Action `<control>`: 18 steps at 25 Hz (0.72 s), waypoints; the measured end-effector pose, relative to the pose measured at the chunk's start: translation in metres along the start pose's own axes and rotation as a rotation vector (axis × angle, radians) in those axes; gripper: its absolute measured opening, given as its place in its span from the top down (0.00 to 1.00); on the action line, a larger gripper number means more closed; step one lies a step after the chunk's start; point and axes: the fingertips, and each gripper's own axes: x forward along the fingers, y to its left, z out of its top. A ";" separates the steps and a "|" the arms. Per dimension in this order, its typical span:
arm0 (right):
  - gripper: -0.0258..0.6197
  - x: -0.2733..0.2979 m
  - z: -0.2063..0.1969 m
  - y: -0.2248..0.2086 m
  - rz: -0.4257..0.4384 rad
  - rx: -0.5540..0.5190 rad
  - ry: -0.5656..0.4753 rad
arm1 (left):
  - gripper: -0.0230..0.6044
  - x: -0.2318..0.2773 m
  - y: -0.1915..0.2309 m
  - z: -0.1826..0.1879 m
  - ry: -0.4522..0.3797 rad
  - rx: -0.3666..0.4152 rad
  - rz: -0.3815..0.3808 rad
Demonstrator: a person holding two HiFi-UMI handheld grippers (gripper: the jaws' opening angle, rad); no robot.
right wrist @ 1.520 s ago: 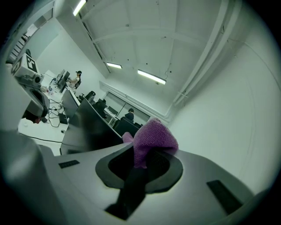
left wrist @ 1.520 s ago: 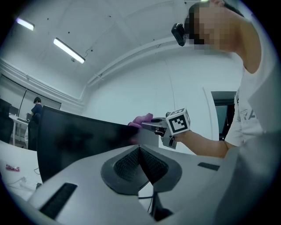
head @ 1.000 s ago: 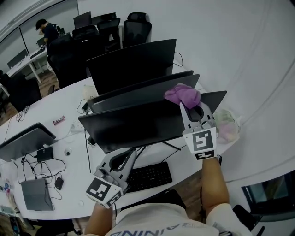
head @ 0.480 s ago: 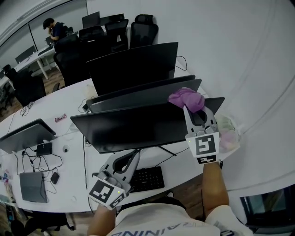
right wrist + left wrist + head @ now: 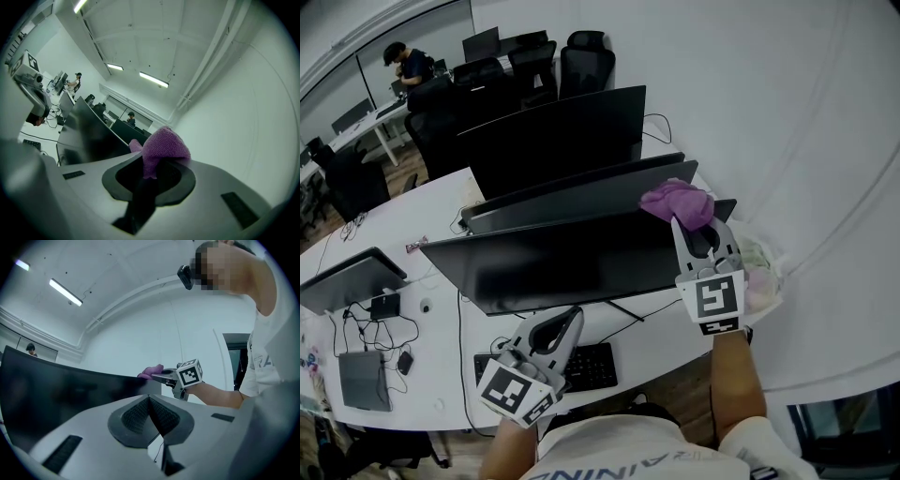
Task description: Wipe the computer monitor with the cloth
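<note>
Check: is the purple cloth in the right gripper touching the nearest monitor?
Touching. The left gripper view shows the cloth lying on the top edge of the monitor with no gap between them. The right gripper is clamped on the cloth.

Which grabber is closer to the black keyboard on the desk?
Left. The left gripper hovers right beside the flat black keyboard; the right gripper is up at the wide black monitor's top corner, clamping the fuzzy purple cloth.
</note>
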 end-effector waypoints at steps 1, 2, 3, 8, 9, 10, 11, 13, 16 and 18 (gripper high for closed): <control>0.87 -0.002 -0.002 -0.003 -0.001 0.002 -0.001 | 0.95 0.003 -0.002 0.000 0.002 0.002 0.001; 0.87 -0.003 -0.004 -0.007 -0.002 0.005 -0.002 | 0.95 0.005 -0.004 0.000 0.004 0.004 0.003; 0.87 -0.004 -0.006 -0.010 -0.002 0.006 -0.003 | 0.95 0.008 -0.006 0.000 0.004 0.005 0.005; 0.87 -0.007 -0.013 -0.022 0.008 0.005 -0.012 | 0.95 0.019 -0.017 -0.002 0.003 0.009 0.013; 0.87 -0.008 -0.014 -0.024 0.009 0.005 -0.013 | 0.95 0.020 -0.019 -0.003 0.003 0.009 0.016; 0.87 -0.009 -0.016 -0.026 0.010 0.005 -0.014 | 0.95 0.021 -0.021 -0.004 0.003 0.009 0.019; 0.87 -0.010 -0.017 -0.028 0.011 0.004 -0.015 | 0.95 0.022 -0.023 -0.006 0.003 0.009 0.023; 0.87 -0.011 -0.019 -0.031 0.016 0.000 -0.017 | 0.95 0.024 -0.027 -0.007 0.001 0.009 0.032; 0.87 -0.012 -0.024 -0.038 0.018 -0.005 -0.019 | 0.95 0.027 -0.033 -0.008 -0.003 0.010 0.043; 0.87 -0.012 -0.028 -0.043 0.015 -0.003 -0.021 | 0.95 0.029 -0.036 -0.009 -0.007 0.011 0.051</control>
